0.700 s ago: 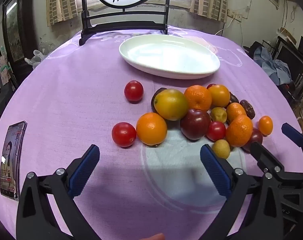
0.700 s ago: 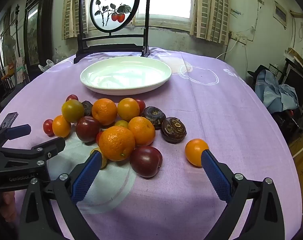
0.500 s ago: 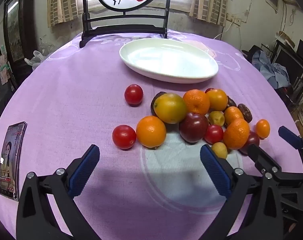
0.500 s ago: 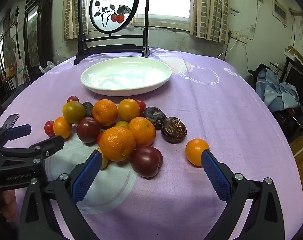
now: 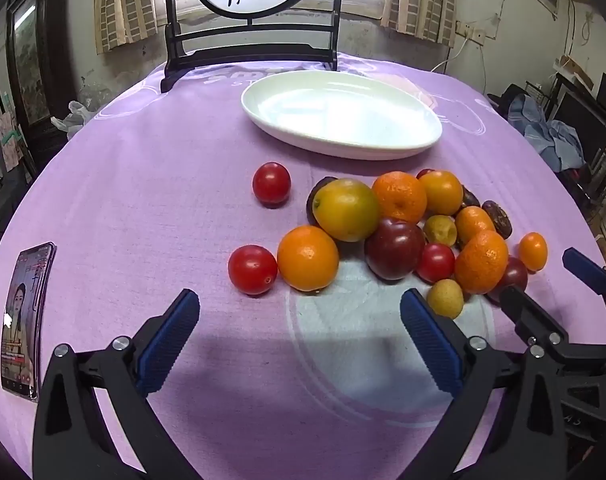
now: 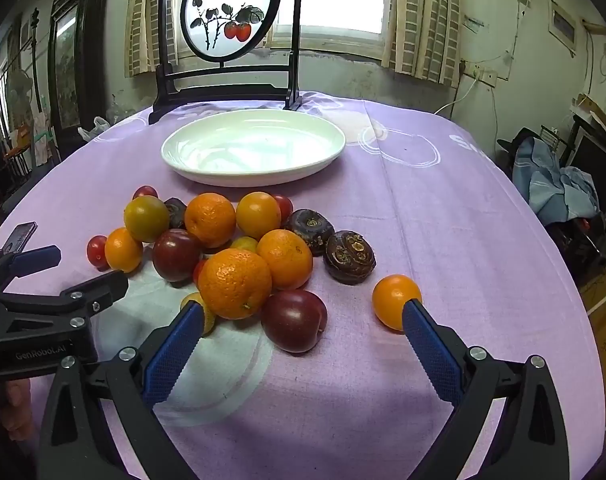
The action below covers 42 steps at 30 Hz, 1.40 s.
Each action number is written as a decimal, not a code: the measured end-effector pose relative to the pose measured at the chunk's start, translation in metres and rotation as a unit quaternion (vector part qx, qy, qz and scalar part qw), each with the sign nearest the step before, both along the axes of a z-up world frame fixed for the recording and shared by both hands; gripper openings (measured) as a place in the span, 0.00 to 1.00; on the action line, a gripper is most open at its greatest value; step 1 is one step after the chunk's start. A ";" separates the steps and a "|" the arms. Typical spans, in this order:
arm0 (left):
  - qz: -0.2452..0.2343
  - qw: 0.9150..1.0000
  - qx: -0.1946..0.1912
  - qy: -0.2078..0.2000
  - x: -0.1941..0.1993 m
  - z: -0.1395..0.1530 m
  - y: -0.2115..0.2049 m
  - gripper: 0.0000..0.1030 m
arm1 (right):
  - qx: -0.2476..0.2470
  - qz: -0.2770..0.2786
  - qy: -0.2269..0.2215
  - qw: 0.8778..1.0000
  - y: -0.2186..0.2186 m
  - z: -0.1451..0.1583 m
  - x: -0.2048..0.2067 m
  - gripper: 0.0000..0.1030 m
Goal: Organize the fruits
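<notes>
A pile of fruit lies on the purple tablecloth: oranges (image 5: 307, 258) (image 6: 235, 283), red tomatoes (image 5: 252, 269), dark plums (image 5: 394, 248) (image 6: 294, 320), a yellow-green fruit (image 5: 346, 209) and dark brown fruits (image 6: 349, 256). A small orange (image 6: 395, 301) lies apart on the right. An empty white oval plate (image 5: 423, 145) (image 6: 323, 164) stands behind the pile. My left gripper (image 5: 299, 320) is open and empty, just in front of the orange and tomato. My right gripper (image 6: 303, 326) is open and empty, its jaws either side of the near plum.
A phone (image 5: 21, 316) lies at the table's left edge. A framed round painting on a black stand (image 6: 227, 76) stands behind the plate. The right gripper also shows in the left wrist view (image 5: 551, 292). Clothes (image 6: 555, 184) lie off the table at right.
Both grippers have moved slightly forward toward the fruit pile. Both stay open. No fruit has moved.
</notes>
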<state>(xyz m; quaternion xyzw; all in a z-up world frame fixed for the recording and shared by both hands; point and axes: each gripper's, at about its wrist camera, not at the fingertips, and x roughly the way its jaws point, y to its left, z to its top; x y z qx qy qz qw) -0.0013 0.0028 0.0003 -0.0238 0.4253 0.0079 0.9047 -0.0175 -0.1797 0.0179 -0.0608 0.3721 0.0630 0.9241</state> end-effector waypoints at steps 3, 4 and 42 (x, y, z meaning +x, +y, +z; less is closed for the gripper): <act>0.007 1.000 0.002 0.001 0.001 -0.002 0.002 0.96 | 0.001 -0.001 0.000 1.000 -0.001 -0.001 0.000 0.97; 0.008 1.000 0.000 0.003 0.002 -0.002 0.002 0.96 | 0.002 -0.001 0.001 1.000 -0.001 -0.001 0.000 0.97; 0.012 1.000 -0.009 0.010 0.003 -0.004 0.003 0.96 | -0.001 0.001 0.005 1.000 0.000 -0.003 0.000 0.97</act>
